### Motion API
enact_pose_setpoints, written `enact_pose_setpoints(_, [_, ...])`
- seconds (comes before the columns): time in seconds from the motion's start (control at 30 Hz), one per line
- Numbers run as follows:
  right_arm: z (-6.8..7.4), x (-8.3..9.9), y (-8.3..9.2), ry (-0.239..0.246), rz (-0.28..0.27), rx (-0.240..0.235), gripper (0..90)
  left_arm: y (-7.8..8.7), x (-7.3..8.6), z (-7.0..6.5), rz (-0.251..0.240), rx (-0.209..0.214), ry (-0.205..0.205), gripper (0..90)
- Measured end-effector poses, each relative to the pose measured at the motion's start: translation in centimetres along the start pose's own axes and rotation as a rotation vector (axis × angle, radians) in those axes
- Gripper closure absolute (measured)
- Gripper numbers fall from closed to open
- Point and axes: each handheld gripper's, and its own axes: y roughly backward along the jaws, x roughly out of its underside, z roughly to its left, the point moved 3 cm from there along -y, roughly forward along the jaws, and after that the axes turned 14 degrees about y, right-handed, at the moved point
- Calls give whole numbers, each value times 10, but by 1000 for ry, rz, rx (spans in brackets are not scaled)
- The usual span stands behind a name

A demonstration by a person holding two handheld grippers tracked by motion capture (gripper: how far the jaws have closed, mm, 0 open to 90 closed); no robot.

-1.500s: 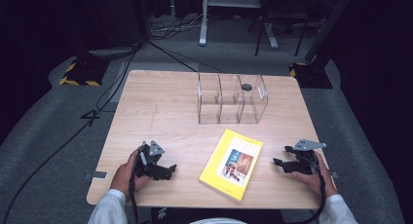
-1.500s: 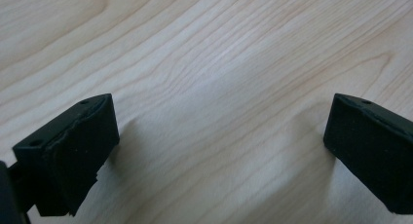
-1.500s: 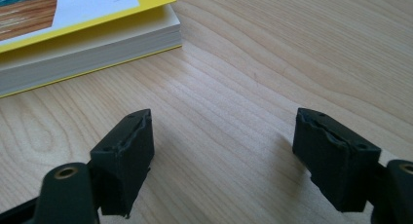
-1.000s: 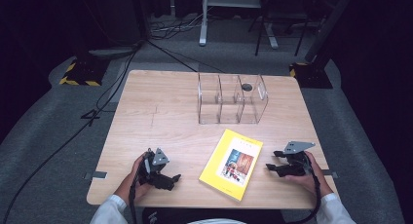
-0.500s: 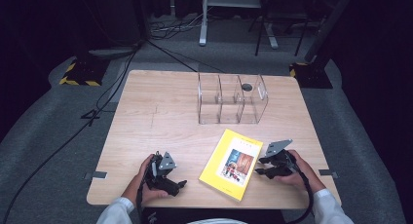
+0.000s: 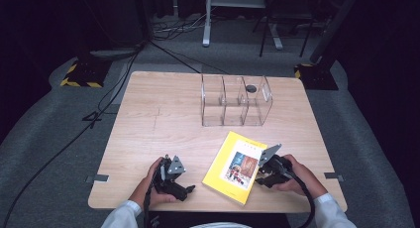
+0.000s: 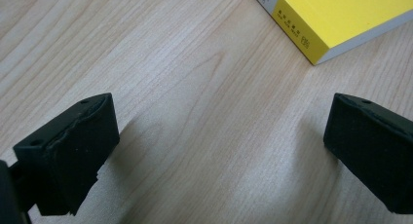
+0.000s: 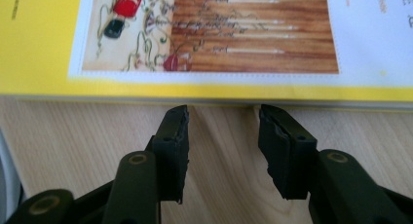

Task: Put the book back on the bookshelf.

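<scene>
A yellow book (image 6: 236, 166) with a picture on its cover lies flat near the table's front edge. My right gripper (image 6: 258, 175) sits at the book's right edge, low over the wood. In the right gripper view its tips (image 8: 223, 121) reach the edge of the book (image 8: 219, 39). Its jaws have just been closing and stand partly apart, with only bare wood between them. My left gripper (image 6: 187, 191) rests left of the book, jaws wide apart over bare table (image 7: 219, 151), the book's corner (image 7: 341, 14) beyond them.
A clear plastic organiser (image 6: 236, 101) with three compartments stands at the back of the wooden table (image 6: 163, 119), a round dark hole (image 6: 251, 88) behind it. Cables trail over the dark floor on the left.
My right gripper has moved left across the table up to the book's right edge, and its jaws have narrowed. The left gripper has crept slightly towards the book.
</scene>
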Motion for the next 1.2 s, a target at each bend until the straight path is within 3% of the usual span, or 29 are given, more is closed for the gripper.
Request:
enact_pose_setpoints(0.13, [0, 0, -1, -13, -15, 14, 545, -1, -1, -2, 0, 2, -1, 3])
enact_pose_setpoints(0.4, [2, 6, -4, -48, -147, 53, 541, -4, -3, -7, 4, 12, -12, 3])
enact_pose_setpoints(0.6, [4, 11, -2, -74, -208, 65, 553, -4, -3, -7, 3, 10, -12, 5])
enact_pose_setpoints(0.8, [5, 11, 1, -78, -250, 53, 558, -4, -3, -7, 2, 9, -12, 6])
enact_pose_setpoints(1.03, [14, 5, 3, -65, -316, -15, 555, -4, -3, -8, 2, 8, -13, 6])
enact_pose_setpoints(1.2, [20, -2, 2, -50, -339, -24, 551, -5, -3, -9, 1, 8, -13, 6])
